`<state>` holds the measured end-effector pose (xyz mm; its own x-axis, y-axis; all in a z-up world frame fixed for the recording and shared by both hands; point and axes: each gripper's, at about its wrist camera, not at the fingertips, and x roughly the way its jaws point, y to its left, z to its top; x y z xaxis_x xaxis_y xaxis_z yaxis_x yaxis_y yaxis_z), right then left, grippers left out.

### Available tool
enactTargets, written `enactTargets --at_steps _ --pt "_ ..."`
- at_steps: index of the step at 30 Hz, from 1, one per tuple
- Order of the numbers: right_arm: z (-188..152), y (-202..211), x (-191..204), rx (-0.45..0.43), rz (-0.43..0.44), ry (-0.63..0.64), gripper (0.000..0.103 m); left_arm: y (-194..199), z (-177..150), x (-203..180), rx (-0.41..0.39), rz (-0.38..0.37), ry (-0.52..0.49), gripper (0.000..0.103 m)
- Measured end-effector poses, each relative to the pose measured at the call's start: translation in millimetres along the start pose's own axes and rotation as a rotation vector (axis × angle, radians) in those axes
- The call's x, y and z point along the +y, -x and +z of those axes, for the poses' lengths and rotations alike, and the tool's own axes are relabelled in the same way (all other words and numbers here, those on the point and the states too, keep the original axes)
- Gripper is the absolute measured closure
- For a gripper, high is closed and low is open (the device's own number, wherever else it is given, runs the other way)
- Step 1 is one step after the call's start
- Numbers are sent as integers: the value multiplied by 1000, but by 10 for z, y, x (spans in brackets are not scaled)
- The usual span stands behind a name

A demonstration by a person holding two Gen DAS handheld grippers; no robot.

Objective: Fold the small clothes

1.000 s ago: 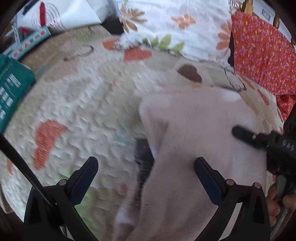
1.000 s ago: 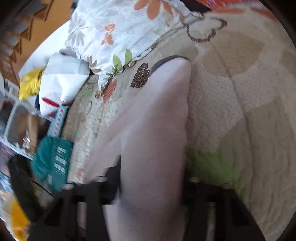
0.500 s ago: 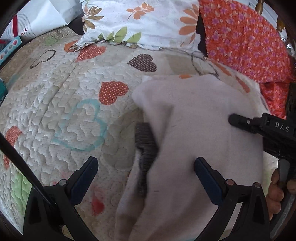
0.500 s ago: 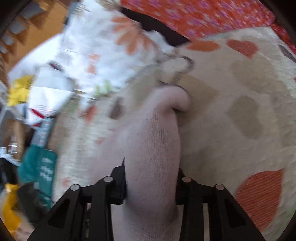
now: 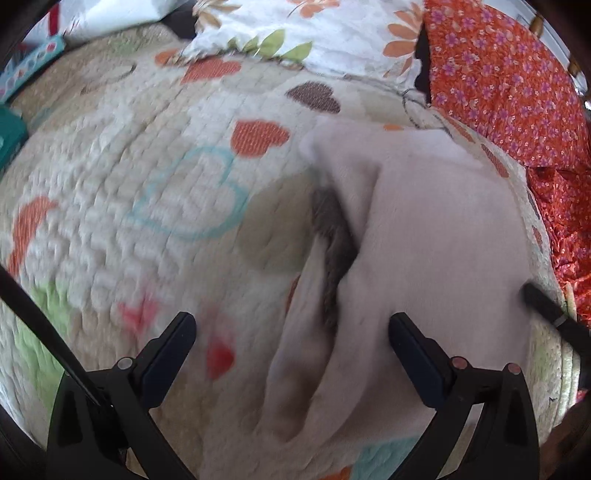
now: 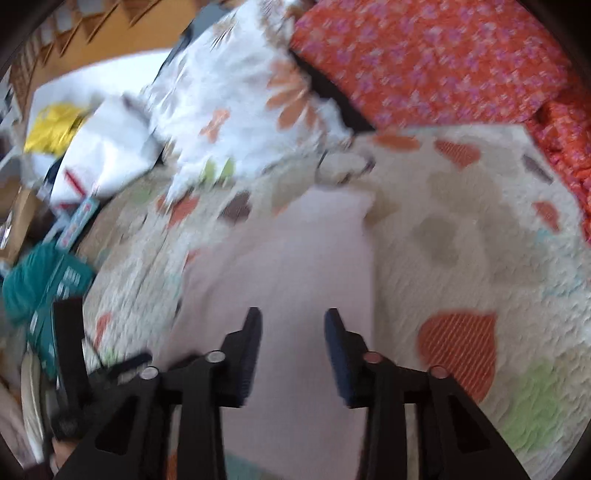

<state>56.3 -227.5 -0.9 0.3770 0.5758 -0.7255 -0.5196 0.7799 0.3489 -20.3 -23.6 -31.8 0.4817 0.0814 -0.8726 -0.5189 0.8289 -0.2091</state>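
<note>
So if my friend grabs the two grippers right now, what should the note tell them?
Left gripper: jaws wide open, holding nothing, above the left edge of the garment.
Right gripper: jaws closing with nothing between them, above the garment.
The pale pink garment lies folded over on the heart-print quilt, a grey part showing at the fold.
Done: one fold, it seems.
Left: probably another fold, then smoothing it flat.

Bed with a heart-patterned quilt (image 5: 155,206)
A pale pink garment (image 5: 436,236) lies flat on it; a floral pillow (image 5: 314,33) and orange flowered cloth (image 5: 506,81) rest at its head.
</note>
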Motion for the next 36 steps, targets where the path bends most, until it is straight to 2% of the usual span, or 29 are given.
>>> enactTargets --at_steps 3,6,8,11,15,16,18,20,25,31,36 --pt "-273 -134 -62 47 2 -21 73 77 -123 71 -25 21 -40 0" --pt "-508 -80 -76 67 -2 -11 73 178 -279 155 -53 52 -83 0" --pt "-637 -2 -33 72 -32 43 72 253 -359 213 -68 66 -109 0" --pt "-729 162 78 91 -79 123 71 456 -477 270 -133 109 -140 0" --pt "-900 413 117 80 -111 138 55 758 -657 214 -230 148 -153 0" --pt "-969 486 134 64 -144 148 48 835 -733 182 -252 159 -151 0" --pt "-1079 572 175 31 -207 176 41 916 -850 127 -273 171 -154 0" --pt "-1185 625 199 5 -265 201 38 966 -989 56 -277 180 -164 0" --pt "-1296 615 236 -11 -340 254 33 949 -1215 -49 -245 154 -166 0" --pt "-1330 617 239 -16 -361 269 29 876 -1320 -113 -242 192 -215 0" --pt "-1356 580 247 -13 -384 280 28 844 -1311 -93 -227 174 -208 0"
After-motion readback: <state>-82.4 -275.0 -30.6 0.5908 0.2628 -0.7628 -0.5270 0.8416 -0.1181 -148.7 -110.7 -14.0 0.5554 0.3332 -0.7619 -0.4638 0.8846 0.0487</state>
